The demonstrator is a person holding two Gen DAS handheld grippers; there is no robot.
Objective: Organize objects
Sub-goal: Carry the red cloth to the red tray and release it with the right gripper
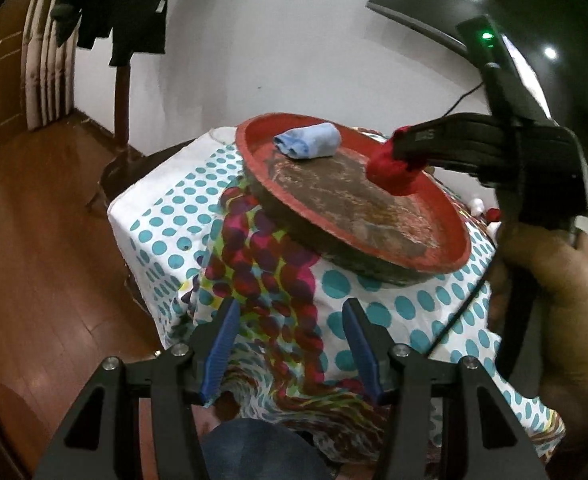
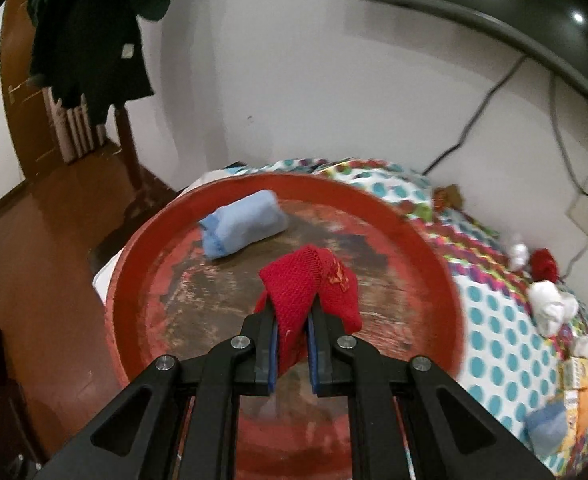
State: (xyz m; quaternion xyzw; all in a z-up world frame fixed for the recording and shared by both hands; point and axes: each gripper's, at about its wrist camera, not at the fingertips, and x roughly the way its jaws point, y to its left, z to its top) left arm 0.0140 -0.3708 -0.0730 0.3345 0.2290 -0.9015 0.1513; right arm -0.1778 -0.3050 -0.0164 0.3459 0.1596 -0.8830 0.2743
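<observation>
Left wrist: dotted tablecloth [image 1: 162, 216], wooden floor [image 1: 46, 208], white wall [image 1: 278, 48]

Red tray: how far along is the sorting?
Done: one blue rolled sock lies in the red tray. In hand: the right gripper is shut on a red sock over the tray. Left: white bundles, another red one and a blue one remain on the cloth. The left gripper is open, holding nothing.
</observation>
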